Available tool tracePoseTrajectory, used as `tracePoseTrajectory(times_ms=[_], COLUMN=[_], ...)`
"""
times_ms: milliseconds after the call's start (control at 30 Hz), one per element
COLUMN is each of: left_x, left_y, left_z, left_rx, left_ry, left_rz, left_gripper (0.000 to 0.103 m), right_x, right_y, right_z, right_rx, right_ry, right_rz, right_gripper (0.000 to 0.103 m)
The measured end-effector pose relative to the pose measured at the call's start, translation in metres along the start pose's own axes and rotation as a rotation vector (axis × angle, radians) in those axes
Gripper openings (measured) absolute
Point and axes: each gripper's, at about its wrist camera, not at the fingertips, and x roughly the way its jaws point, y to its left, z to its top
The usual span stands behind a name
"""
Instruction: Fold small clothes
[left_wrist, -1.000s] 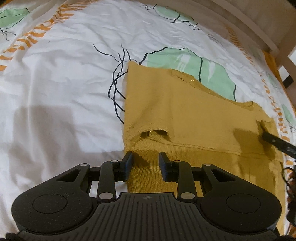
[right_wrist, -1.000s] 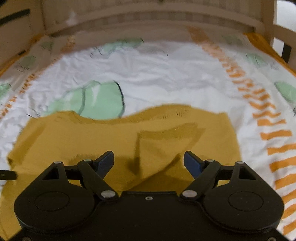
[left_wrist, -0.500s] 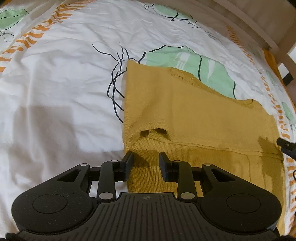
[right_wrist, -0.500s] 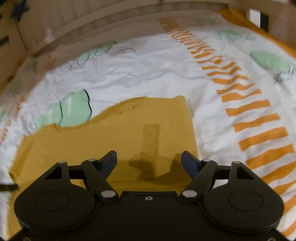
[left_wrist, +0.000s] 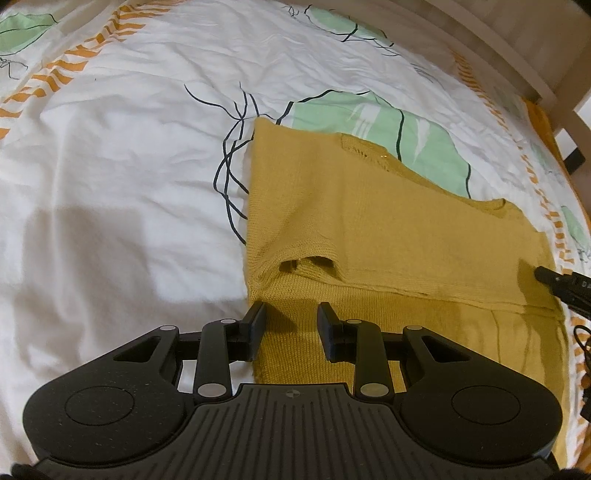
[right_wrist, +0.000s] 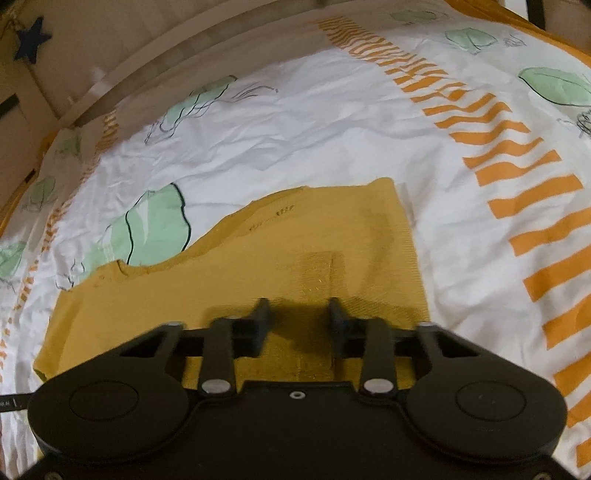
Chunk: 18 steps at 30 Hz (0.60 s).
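A small mustard-yellow knitted garment (left_wrist: 388, 229) lies flat on a bed, spread over a white cover printed with green leaves and orange stripes. It is already partly folded: an upper layer is turned over the lower one, its long edge running across the cloth as a straight seam-like line. At the near left corner the fold gapes in a small open pocket. The far edge slants and steps, with a patch of openwork stitching along it. From the right-hand view the same garment (right_wrist: 303, 258) shows a squared far corner and a faint rectangular patch near its middle.
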Motion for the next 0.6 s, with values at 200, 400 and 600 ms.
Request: tracePoseTrajectory(times_ms=[200,400,600], left_x=[0.0,0.001,0.001], left_y=[0.0,0.0,0.001], left_z=[0.0,0.0,0.0], left_rx=[0.0,0.001,0.004], left_ry=[0.0,-0.001,-0.002], left_rz=[0.0,-0.001,0.001], left_gripper=[0.03,0.03,0.03], right_x=[-0.004,-0.038,-0.017], right_y=[0.019,0.025,-0.006], right_z=[0.002,0.021,0.032], right_rx=[-0.081,-0.107,-0.058], right_ry=[-0.001,-0.083,-0.025], right_rz=[-0.017,0.025,-0.046], right_gripper=[0.013,0.012,0.014])
